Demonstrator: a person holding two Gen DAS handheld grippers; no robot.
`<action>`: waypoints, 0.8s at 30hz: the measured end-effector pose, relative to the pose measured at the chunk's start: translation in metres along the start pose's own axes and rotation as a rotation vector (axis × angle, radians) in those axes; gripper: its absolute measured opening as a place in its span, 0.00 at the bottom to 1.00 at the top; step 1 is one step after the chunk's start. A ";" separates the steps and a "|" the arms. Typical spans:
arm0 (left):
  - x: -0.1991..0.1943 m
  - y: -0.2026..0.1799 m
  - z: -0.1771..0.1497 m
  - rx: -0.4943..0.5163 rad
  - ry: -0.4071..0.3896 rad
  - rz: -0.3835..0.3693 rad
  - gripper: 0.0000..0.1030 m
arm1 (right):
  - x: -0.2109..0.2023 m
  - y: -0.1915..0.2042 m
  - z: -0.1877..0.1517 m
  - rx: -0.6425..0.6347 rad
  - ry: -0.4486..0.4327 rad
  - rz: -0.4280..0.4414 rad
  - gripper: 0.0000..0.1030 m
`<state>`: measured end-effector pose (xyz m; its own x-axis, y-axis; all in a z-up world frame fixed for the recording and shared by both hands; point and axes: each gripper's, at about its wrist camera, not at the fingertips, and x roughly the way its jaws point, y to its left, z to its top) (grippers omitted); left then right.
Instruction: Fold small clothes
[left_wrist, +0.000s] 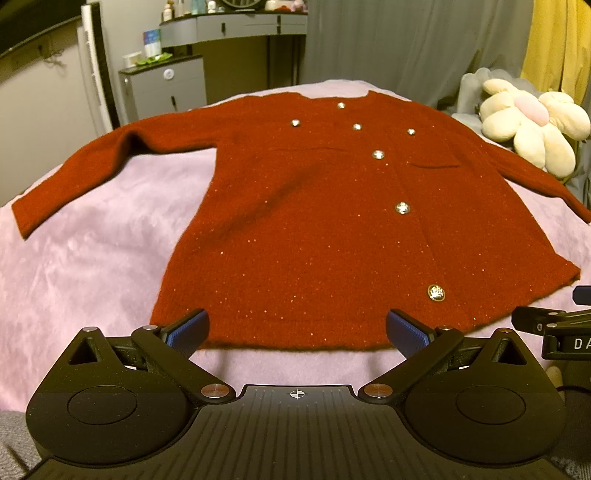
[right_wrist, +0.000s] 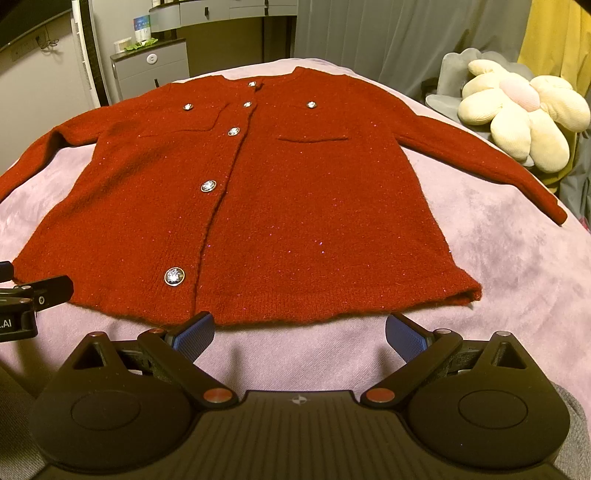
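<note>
STEP: pre-fold | ITEM: red knitted buttoned cardigan (right_wrist: 295, 192) lies flat, sleeves spread, on pink plush blanket (right_wrist: 498, 258) | We hold left gripper (left_wrist: 297, 328) and right gripper (right_wrist: 300, 330) spread at hem, ready for pinching.

Home bedroom. Bed (right_wrist: 517, 258) covered with a soft pink-lilac plush blanket fills the foreground. Cream flower-shaped plush cushion (right_wrist: 517, 110) lies at its right edge against a grey one. Behind: grey curtain (right_wrist: 388, 33) and a yellow curtain (right_wrist: 554, 33) at far right. Back left: grey dressing table (left_wrist: 236, 27) with bottles and toiletries on top, and a low grey drawer cabinet (left_wrist: 166, 88) beside it. Warm, dim indoor light.
</note>
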<state>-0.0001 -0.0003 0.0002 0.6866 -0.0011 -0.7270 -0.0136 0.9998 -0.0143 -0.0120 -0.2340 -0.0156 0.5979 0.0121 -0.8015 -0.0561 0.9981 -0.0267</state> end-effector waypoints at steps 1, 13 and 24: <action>0.000 0.000 0.000 0.001 0.000 0.000 1.00 | 0.000 0.000 0.000 0.000 0.000 0.000 0.96; -0.001 -0.001 -0.005 0.000 0.002 -0.003 1.00 | 0.001 0.000 -0.001 0.000 0.002 -0.006 0.96; 0.002 0.001 -0.002 -0.004 0.009 -0.007 1.00 | 0.002 0.000 -0.001 -0.002 0.003 -0.008 0.96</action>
<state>0.0001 0.0007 -0.0031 0.6805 -0.0080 -0.7327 -0.0120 0.9997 -0.0220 -0.0114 -0.2336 -0.0176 0.5960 0.0035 -0.8030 -0.0527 0.9980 -0.0348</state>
